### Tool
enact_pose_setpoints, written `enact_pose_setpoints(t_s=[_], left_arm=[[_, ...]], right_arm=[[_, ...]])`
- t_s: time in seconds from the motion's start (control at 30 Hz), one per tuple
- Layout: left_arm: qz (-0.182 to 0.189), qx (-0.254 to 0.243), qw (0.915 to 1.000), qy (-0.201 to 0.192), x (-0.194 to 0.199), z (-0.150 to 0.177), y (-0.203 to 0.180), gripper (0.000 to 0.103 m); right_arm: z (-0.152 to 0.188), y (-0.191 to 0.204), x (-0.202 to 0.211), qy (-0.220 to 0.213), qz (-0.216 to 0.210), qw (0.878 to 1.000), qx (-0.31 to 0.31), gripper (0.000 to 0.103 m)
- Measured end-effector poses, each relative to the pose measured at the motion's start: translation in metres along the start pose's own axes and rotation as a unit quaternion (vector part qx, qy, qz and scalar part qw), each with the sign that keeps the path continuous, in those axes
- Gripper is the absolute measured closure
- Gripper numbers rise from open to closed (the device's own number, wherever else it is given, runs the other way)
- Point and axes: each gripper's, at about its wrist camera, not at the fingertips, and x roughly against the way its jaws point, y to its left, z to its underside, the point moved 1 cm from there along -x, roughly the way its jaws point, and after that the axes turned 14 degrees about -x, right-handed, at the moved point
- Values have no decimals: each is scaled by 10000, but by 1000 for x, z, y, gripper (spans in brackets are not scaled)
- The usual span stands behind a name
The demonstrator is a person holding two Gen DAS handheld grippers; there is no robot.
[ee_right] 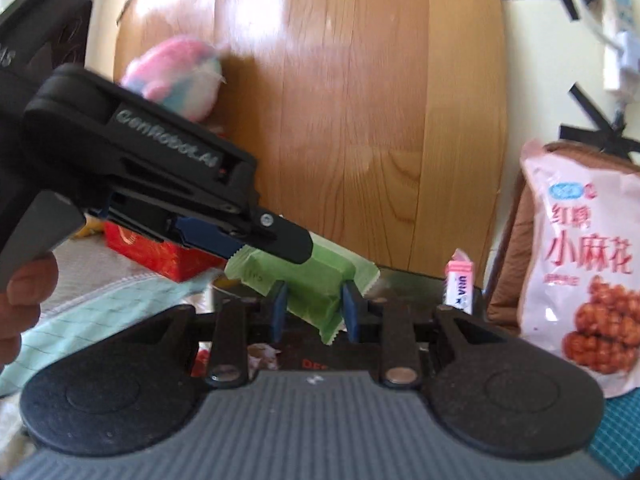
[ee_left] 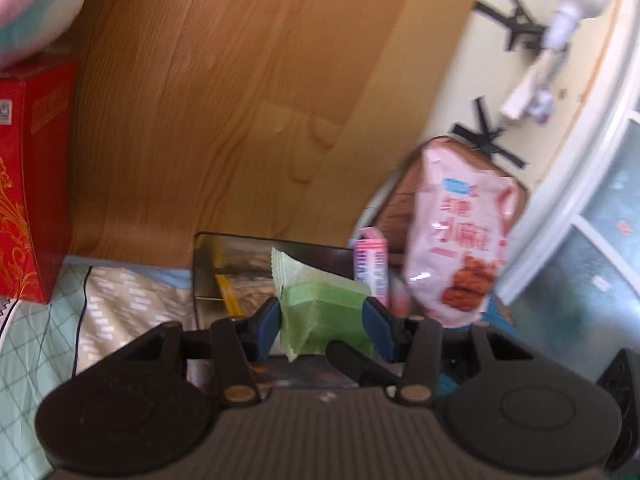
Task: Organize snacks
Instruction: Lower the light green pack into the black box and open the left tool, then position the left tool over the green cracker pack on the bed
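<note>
Two grippers: one green packet [ee_right: 304, 280] was held by both at once, clear of the surface.
Left gripper [ee_left: 322, 320]: jaws were partly closed, blue pads pressed on either side of the packet's wider end.
Right gripper [ee_right: 314, 308]: jaws were narrowed onto the packet's other end, pads against its sides.
Landmark: dark tray [ee_left: 240, 256] was taken as reference, lying in front of the wooden headboard [ee_left: 240, 100].
Packet position: it was held above the near edge of the tray.
Other snacks: small pink packet [ee_left: 372, 268] was seen upright at the tray's right side; large pink snack bag [ee_left: 460, 240] was propped just right of the tray.
Red box [ee_left: 32, 184]: it was noted well left of the tray.
Step judged: the packet was taken to be mid-carry, lifted for placing among the snacks.
Next move judged: a lowering onto the tray beside the pink packets would be called for, with one grip released first so the wrapper is not pulled or torn.
Blur: both views were smeared; fine contact could not be confirmed.
</note>
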Motion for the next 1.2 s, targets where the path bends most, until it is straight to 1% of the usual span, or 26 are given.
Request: enact_pose_setpoints(t_s=[0.03, 0.13, 0.17, 0.2, 0.3, 0.37, 0.4, 0.43, 0.47, 0.53, 0.57, 0.6, 0.63, 0.73, 0.8, 0.83, 0.9, 0.93, 0.97, 1.0, 1.07, 1.2], left_arm=[[-62, 25, 10000, 63, -7, 1, 4, 57], [-75, 138, 9997, 163, -22, 6, 12, 56], [-82, 190, 9996, 176, -23, 8, 13, 55], [-42, 230, 9996, 169, -22, 9, 14, 55], [33, 222, 9997, -36, -2, 15, 15, 54], [-54, 158, 9997, -183, 20, 23, 16, 51], [-121, 140, 9996, -219, 31, 28, 17, 50], [-190, 135, 9995, -221, 43, 36, 19, 48], [-254, 133, 9994, -181, 53, 44, 21, 48], [-344, 201, 9992, -60, 73, 66, 25, 48], [-337, 283, 9990, 21, 83, 77, 28, 48], [-319, 372, 9987, 113, 91, 90, 30, 48], [-303, 464, 9983, 204, 98, 102, 31, 48], [-210, 658, 9969, 380, 115, 133, 33, 48], [-201, 703, 9961, 493, 116, 146, 32, 48], [-220, 719, 9956, 556, 114, 151, 31, 49], [-200, 795, 9944, 670, 106, 157, 29, 51], [-273, 756, 9949, 603, 106, 157, 27, 51], [-343, 697, 9951, 612, 105, 157, 23, 51], [-383, 606, 9954, 638, 103, 156, 18, 51], [-306, 480, 9960, 689, 98, 154, 7, 51], [25, 252, 9968, 757, 82, 153, -21, 51]], right_arm=[[1, 1, -3, -31, -19, 10000, 23, 68], [1, 5, -10, -43, 84, 9999, 90, 66], [1, 6, -8, -64, 64, 9999, 80, 60], [2, 7, -5, -85, 43, 9999, 52, 58], [0, 8, 9, -177, -45, 9998, -18, 58], [4, 11, 24, -134, -204, 9996, -127, 57], [7, 12, 28, -33, -305, 9994, -186, 57], [11, 14, 34, 155, -445, 9985, -283, 56], [16, 17, 37, 432, -653, 9962, -393, 53], [29, 23, 41, 1051, -1184, 9859, -546, 46], [36, 29, 45, 1287, -1370, 9806, -560, 44], [42, 35, 49, 1451, -1460, 9773, -511, 43], [50, 44, 52, 1652, -1552, 9732, -380, 39], [67, 70, 60, 1911, -1696, 9667, 133, 30], [75, 86, 60, 2022, -1607, 9649, 474, 32], [77, 93, 61, 1988, -1564, 9656, 609, 33], [75, 100, 61, 1944, -1502, 9673, 623, 43], [75, 101, 62, 1935, -1440, 9688, 570, 50], [74, 100, 63, 1910, -1340, 9709, 544, 62], [74, 98, 66, 1890, -1254, 9725, 524, 63], [73, 92, 76, 1813, -1114, 9760, 459, 64], [83, 69, 105, 1535, -659, 9841, 610, 64]])
